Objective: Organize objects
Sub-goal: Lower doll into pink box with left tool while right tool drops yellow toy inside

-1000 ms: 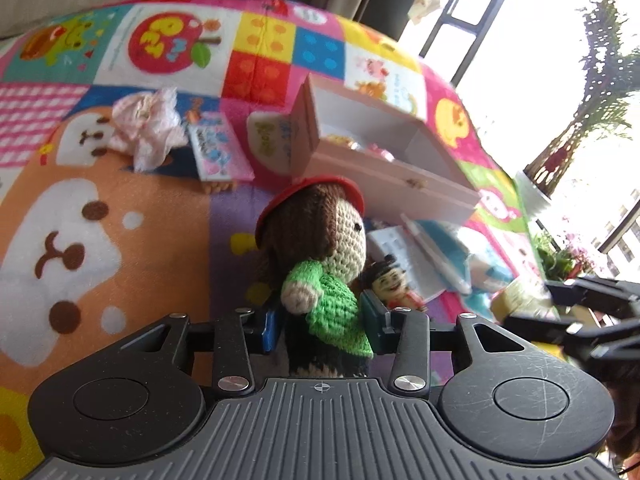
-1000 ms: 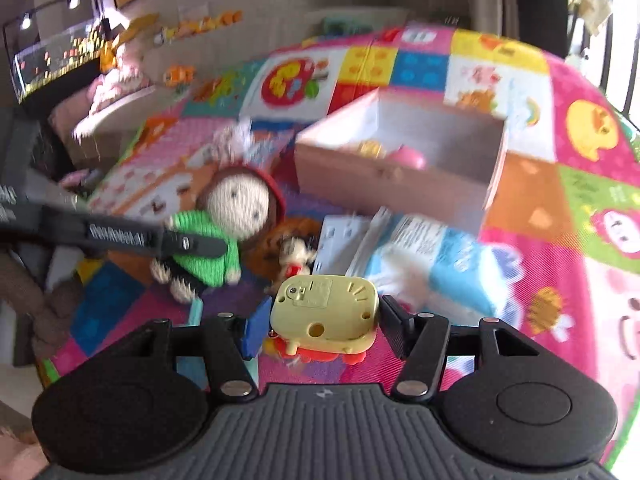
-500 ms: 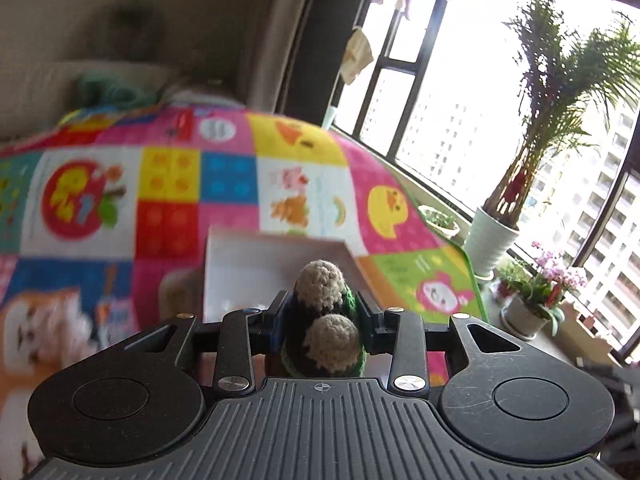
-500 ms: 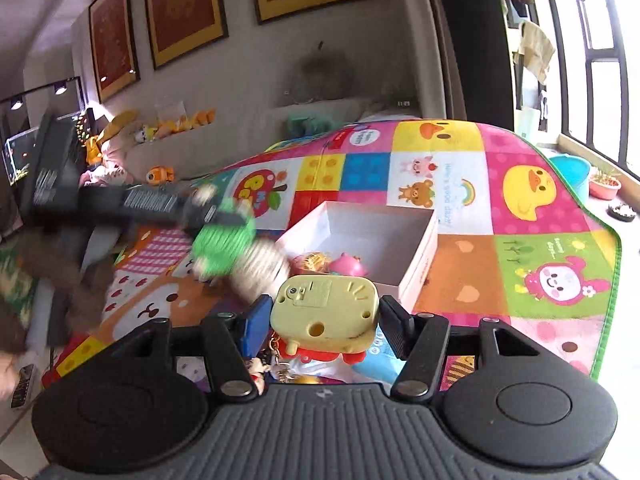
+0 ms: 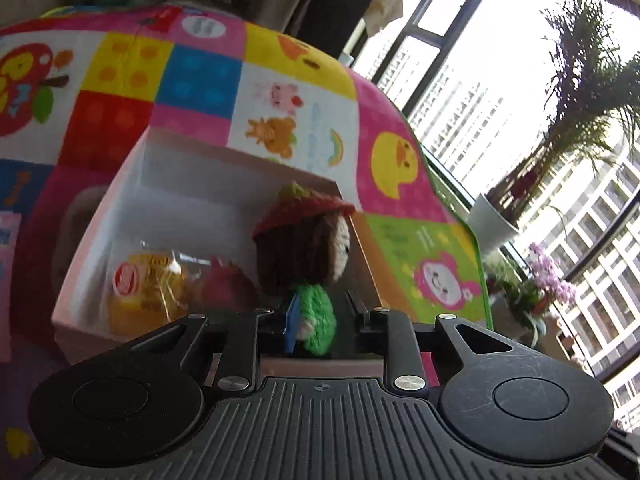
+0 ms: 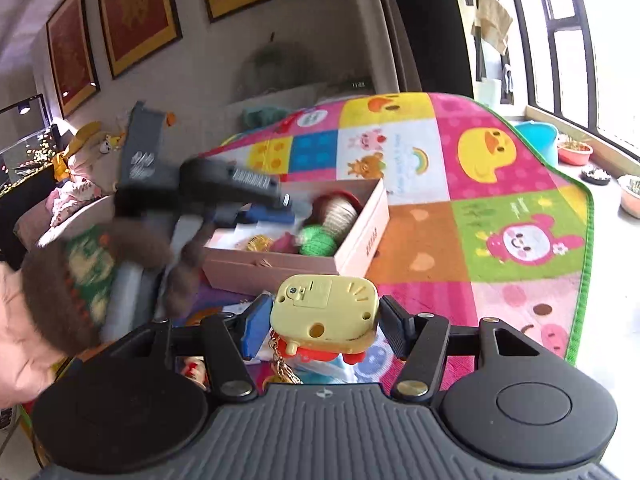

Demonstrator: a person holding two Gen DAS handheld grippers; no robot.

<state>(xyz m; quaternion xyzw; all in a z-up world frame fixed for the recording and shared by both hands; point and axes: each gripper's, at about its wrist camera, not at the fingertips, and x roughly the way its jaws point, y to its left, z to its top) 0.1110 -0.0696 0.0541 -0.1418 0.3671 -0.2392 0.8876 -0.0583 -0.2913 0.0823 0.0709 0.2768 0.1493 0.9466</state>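
A pink open box (image 5: 100,240) lies on the play mat. The crochet doll (image 5: 304,248), with a red hat and green sweater, is inside it at the right wall. My left gripper (image 5: 324,316) hangs over the box and its jaws are closing. The doll's green body rests against the left blue pad, and a gap separates it from the right finger. In the right wrist view the left gripper (image 6: 280,208) hovers above the box (image 6: 360,240) with the doll (image 6: 332,212) lying inside. My right gripper (image 6: 325,326) is shut on a yellow toy (image 6: 324,304) with red feet and a key chain.
A yellow packet (image 5: 148,292) and a pink toy (image 5: 228,288) share the box. A person's fur-cuffed sleeve (image 6: 60,292) is at the left. A blue-white packet (image 6: 344,364) lies under the right gripper. Potted plants (image 5: 496,220) and a blue tub (image 6: 536,136) stand beyond the mat (image 6: 480,184).
My left gripper lifted the doll off the mat and carried it over the box; the doll now sits inside, free of the right finger. The right gripper drew closer with the yellow toy.
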